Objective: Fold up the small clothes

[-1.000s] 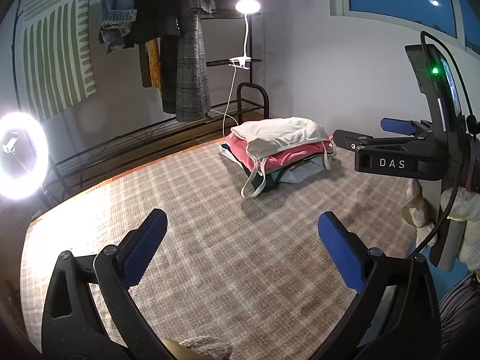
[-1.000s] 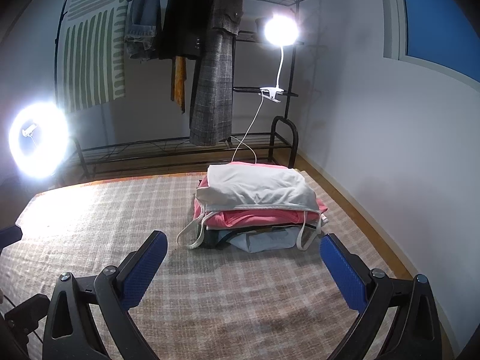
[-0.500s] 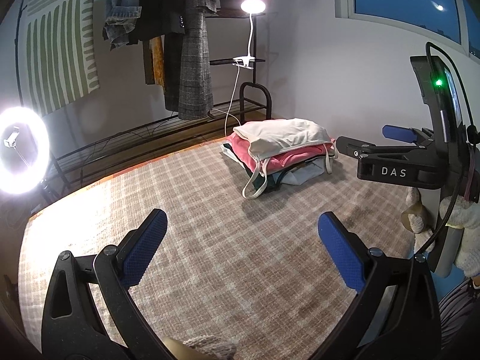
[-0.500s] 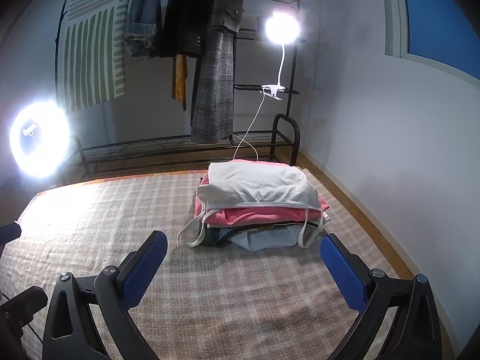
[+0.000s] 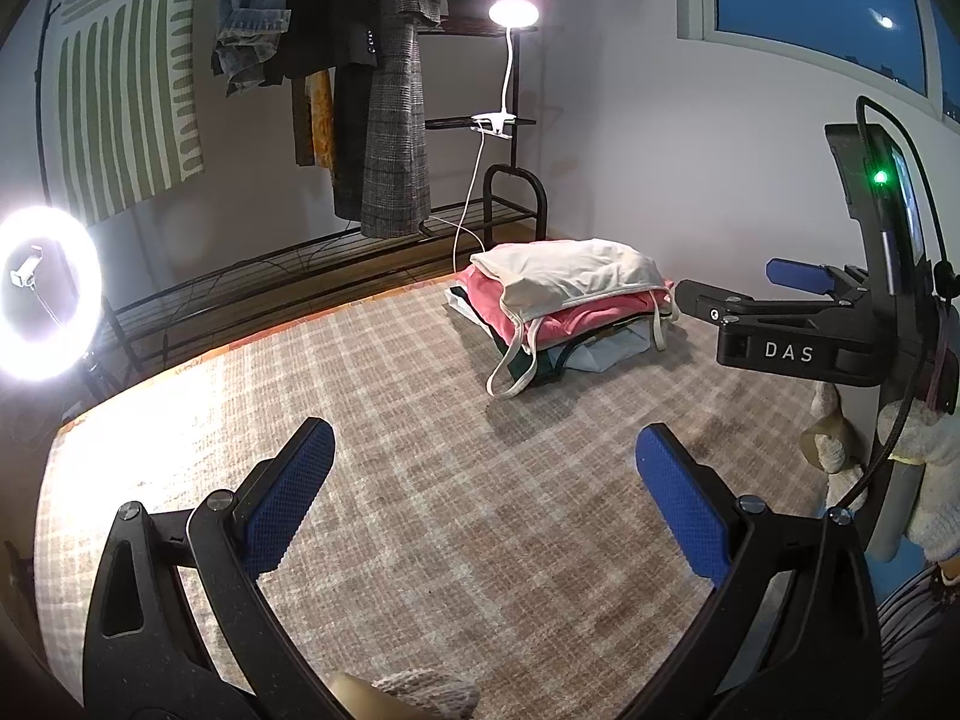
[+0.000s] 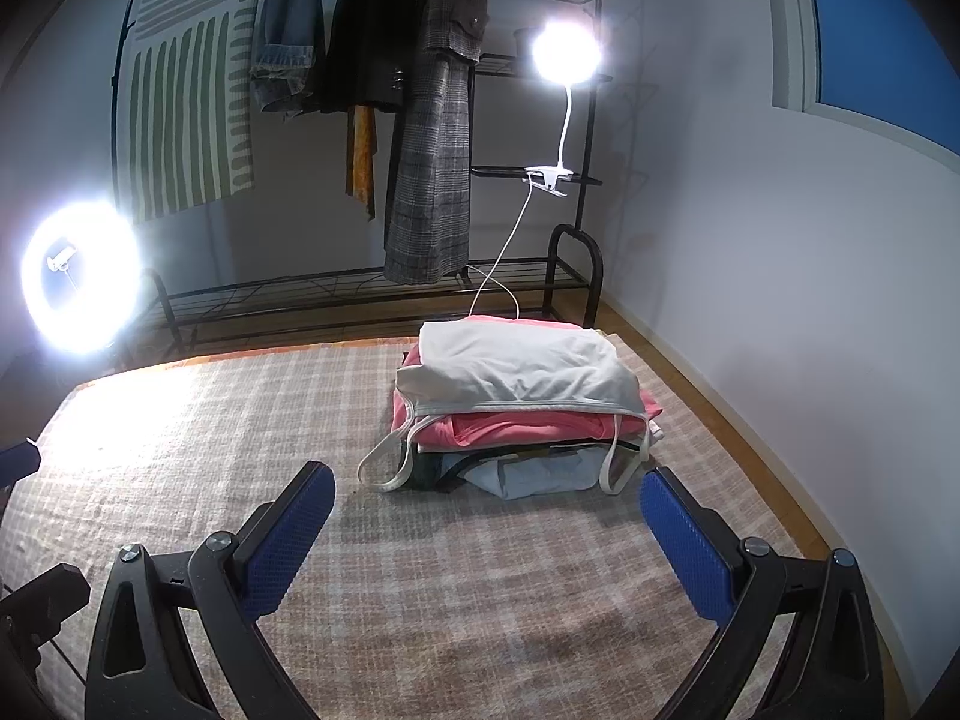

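Note:
A stack of folded clothes (image 5: pixel 570 306) lies at the far right of the checked rug (image 5: pixel 420 450): a white top with straps over a pink garment, with dark and pale blue pieces beneath. It also shows in the right wrist view (image 6: pixel 522 402). My left gripper (image 5: pixel 486 498) is open and empty, above the rug well short of the stack. My right gripper (image 6: pixel 486 534) is open and empty, just in front of the stack; it also shows in the left wrist view (image 5: pixel 738 306), beside the stack.
A clothes rack (image 6: pixel 420 120) with hanging garments stands behind the rug. A ring light (image 6: pixel 78 282) is at the left and a clip lamp (image 6: pixel 564 54) on the rack. A wall (image 6: pixel 780 270) runs along the right. A plush toy (image 5: pixel 924 480) sits at the right edge.
Both grippers have drifted slightly; the stack sits a little higher in the right wrist view. Both stay open and empty.

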{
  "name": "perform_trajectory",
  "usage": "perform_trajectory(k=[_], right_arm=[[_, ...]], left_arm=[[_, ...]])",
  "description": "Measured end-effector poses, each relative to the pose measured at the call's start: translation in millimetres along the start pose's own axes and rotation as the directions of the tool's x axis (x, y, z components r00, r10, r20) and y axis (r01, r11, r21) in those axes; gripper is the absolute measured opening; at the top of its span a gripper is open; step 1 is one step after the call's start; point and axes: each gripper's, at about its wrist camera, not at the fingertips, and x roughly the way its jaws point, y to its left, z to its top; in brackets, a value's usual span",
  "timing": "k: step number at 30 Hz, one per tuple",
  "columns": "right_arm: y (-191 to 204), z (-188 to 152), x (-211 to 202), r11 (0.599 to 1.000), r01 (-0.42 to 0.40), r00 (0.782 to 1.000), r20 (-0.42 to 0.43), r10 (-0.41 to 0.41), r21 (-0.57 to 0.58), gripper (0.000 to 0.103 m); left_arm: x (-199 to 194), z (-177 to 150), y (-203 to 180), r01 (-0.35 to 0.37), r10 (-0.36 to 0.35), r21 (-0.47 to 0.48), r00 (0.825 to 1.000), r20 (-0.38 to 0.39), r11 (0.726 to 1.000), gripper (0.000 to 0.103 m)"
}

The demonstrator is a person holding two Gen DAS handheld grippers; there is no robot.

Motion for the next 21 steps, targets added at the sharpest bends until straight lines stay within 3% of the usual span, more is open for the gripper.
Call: perform_trajectory(k=[17,21], right_arm=[[0,0,0,1.000,-0.005,1.000,0.001,0.005,-0.004,0.103],[1,-1,0,1.000,-0.010,1.000,-0.002,0.010,-0.009,0.103]], left_arm=[[-3,1,-13,-0.013,0.013,-0.005,1.000,-0.018,1.000,0.102],[-6,-1,-18,-0.053,0.053,0.019,0.999,0.005,0.998,0.102]])
